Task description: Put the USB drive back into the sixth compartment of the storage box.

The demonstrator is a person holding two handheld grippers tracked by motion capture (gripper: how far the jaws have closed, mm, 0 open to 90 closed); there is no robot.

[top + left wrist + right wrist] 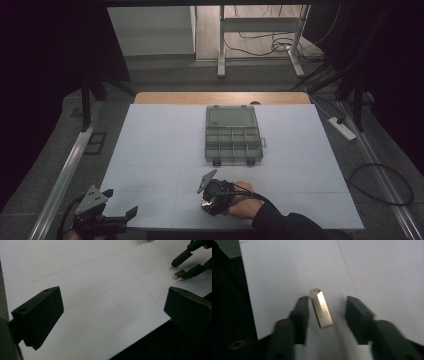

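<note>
A small gold metal USB stick [321, 308] lies flat on the white table top [150, 150] near its front edge. My right gripper [327, 301] is lowered over it, one jaw on each side. The left jaw is close against the stick, while a gap separates the right jaw from it, so the pads do not press on it. The left gripper view shows the stick [178, 274] by the right gripper's tips [186, 266]. My left gripper [120, 201] rests at the front left corner, open wide and empty [112, 312].
A clear plastic compartment box [233, 135] stands at the table's middle back, its lid folded open away from me. The table's front edge runs just behind both hands. Cables and a power strip [342, 128] lie on the floor to the right.
</note>
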